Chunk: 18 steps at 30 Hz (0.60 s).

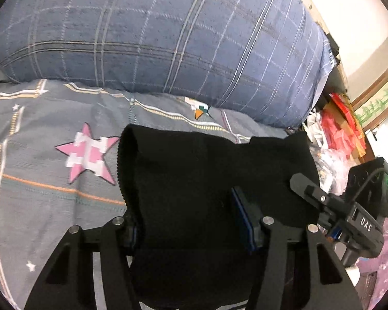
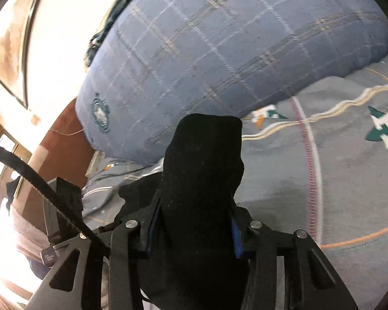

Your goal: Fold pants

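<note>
The black pants [image 1: 201, 170] are bunched and held up over a grey patterned bedsheet [image 1: 38, 180]. My left gripper [image 1: 191, 227] is shut on a thick fold of the black cloth, which fills the gap between its blue-padded fingers [image 1: 245, 222]. The other gripper's body [image 1: 359, 206] shows at the right edge of the left wrist view. In the right wrist view the pants [image 2: 201, 160] rise as a dark bundle from between the fingers. My right gripper [image 2: 194, 232] is shut on that bundle, with blue pads [image 2: 236, 237] pressed on both sides.
A large blue plaid pillow [image 1: 168, 38] lies across the far side of the bed, also in the right wrist view [image 2: 219, 51]. Red and white clutter [image 1: 336, 134] sits beyond the bed's right edge. A brown headboard [image 2: 64, 139] and a bright wall stand at the left.
</note>
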{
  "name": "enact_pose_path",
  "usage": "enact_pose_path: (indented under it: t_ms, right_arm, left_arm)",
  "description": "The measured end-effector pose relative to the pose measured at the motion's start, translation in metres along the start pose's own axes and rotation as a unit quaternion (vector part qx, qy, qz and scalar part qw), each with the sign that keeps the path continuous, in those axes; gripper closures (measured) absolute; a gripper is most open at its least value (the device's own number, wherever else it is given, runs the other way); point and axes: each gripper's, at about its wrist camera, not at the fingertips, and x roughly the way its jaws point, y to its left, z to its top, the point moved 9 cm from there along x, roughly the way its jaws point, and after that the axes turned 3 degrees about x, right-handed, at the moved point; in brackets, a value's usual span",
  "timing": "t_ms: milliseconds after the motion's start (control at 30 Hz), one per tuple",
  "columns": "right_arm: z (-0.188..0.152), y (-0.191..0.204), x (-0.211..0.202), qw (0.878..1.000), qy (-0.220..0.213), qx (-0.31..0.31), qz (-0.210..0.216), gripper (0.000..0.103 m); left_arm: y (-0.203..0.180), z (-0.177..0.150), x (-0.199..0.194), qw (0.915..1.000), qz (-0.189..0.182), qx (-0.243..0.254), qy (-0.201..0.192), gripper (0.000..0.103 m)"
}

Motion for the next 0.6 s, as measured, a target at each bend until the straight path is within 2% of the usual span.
enact_pose_path:
  t_ms: [100,200,267,300,367,467,533,600]
  right_arm:
    - [0.001,-0.024,0.000,1.000,-0.003,0.017,-0.017,0.055]
    - [0.004,-0.051,0.005,0.998,-0.012,0.021,-0.050,0.055]
    - [0.003,-0.072,0.011,0.996,-0.009,0.022,-0.082,0.048]
    - [0.002,-0.087,0.016,0.993,-0.004,0.023,-0.112,0.041]
    - [0.000,-0.102,0.012,0.989,-0.004,0.029,-0.143,0.041]
    - [0.009,-0.090,-0.020,0.986,-0.060,-0.001,-0.154,0.039]
    - [0.020,-0.072,-0.034,0.987,-0.085,-0.025,-0.136,0.038]
    - [0.026,-0.059,-0.031,0.993,-0.074,-0.015,-0.091,0.037]
  left_arm:
    - [-0.005,0.001,0.022,0.9997,0.022,0.013,0.003,0.046]
    - [0.002,-0.001,0.049,0.9973,0.067,0.025,0.017,0.046]
    - [0.014,-0.006,0.062,0.9956,0.086,0.011,0.037,0.046]
    - [0.019,-0.009,0.064,0.9957,0.079,-0.005,0.048,0.046]
    - [0.021,-0.014,0.053,0.9972,0.036,-0.034,0.055,0.046]
    - [0.017,-0.006,0.026,0.9990,0.027,-0.022,0.030,0.046]
    - [0.008,0.005,0.011,0.9997,0.019,-0.017,0.006,0.046]
    - [-0.003,0.013,0.009,0.9999,-0.001,-0.015,-0.004,0.044]
